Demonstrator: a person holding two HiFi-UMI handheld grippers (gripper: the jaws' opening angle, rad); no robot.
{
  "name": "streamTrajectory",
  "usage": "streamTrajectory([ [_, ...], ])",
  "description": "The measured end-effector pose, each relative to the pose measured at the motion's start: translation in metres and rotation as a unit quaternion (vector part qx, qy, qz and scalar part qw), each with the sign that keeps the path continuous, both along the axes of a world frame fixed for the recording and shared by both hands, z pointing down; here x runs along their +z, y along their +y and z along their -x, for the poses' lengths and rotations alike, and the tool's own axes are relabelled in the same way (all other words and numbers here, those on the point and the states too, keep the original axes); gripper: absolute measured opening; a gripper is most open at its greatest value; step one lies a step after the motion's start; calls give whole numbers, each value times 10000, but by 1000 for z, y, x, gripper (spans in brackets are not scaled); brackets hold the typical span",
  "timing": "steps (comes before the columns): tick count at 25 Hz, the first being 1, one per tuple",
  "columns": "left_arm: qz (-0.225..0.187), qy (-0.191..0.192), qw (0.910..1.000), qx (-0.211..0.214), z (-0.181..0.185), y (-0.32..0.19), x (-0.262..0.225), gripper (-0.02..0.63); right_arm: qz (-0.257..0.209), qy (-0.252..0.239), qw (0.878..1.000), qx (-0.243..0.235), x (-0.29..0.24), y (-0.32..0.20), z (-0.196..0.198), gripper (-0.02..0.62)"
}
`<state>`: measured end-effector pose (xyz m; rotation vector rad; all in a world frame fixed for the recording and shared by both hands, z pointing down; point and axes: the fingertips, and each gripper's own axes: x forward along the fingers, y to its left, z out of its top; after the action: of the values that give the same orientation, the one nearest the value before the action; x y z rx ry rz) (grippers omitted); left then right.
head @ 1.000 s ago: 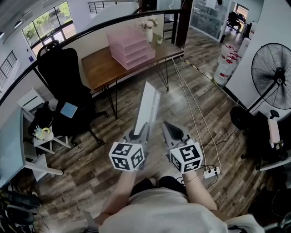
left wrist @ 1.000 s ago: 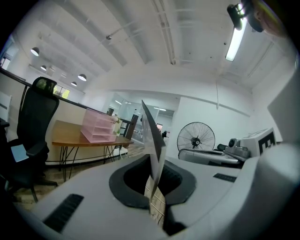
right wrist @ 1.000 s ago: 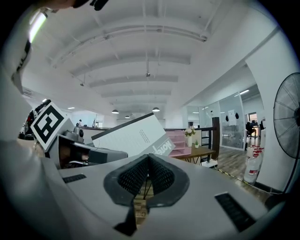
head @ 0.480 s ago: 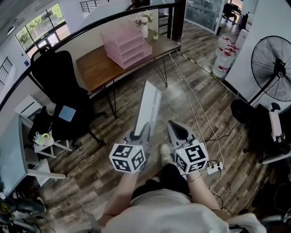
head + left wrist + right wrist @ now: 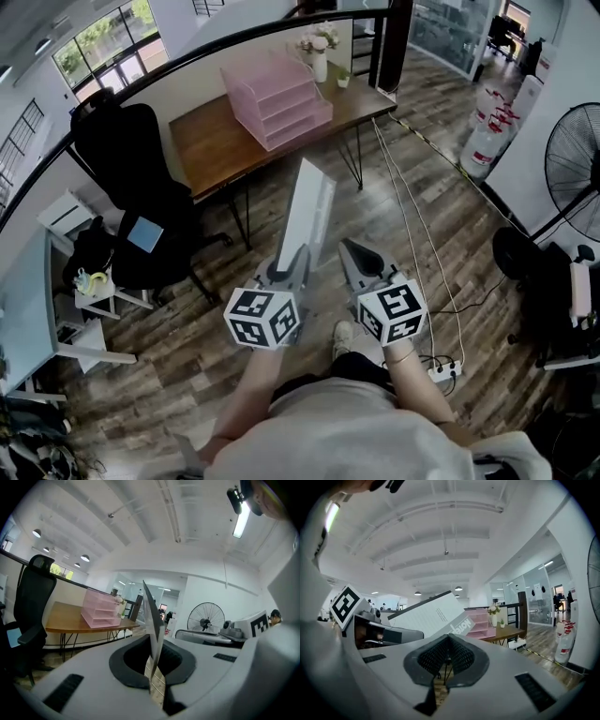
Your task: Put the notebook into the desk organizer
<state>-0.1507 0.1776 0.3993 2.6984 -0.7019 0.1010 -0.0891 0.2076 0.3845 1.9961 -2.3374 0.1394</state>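
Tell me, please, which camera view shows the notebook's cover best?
The right gripper view: the notebook turns its broad printed cover toward it. The head view shows it as a narrow, foreshortened slab; the left gripper view shows only its thin edge clamped between the jaws.

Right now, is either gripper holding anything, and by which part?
The left gripper is shut on the notebook, clamped at its near end. The right gripper is shut and empty.

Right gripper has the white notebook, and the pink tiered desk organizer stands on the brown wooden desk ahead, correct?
No: the left gripper holds the white notebook, as the left gripper view shows; the right gripper is shut, empty. The pink tiered desk organizer does stand on the brown wooden desk.
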Motion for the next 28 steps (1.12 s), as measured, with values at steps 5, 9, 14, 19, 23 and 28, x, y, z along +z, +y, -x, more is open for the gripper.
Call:
streamTrajectory([
  [5,-51,-12,9999,-156,-38,-40,-7,20,-75,-100,9997,-206,-10,-43,-41,9],
  [9,-106,16,9994,-319,-67,-72,-12,20,-113,-53,9994,-315,-15,-72,-69,9],
  [14,-55,-21,9993,-364,-105,-96,-10,20,-52,-112,9994,-337,-10,-97,-108,9],
  [19,94,-94,9994,-305,-131,-103,-1,19,16,-280,9986,-452,-3,-113,-126,9],
  [23,199,-131,9992,-335,-140,-115,6,20,74,-342,9979,-545,5,-122,-132,9],
  [28,387,-148,9985,-370,-146,-136,17,20,201,-436,9974,-531,15,-143,-142,9],
])
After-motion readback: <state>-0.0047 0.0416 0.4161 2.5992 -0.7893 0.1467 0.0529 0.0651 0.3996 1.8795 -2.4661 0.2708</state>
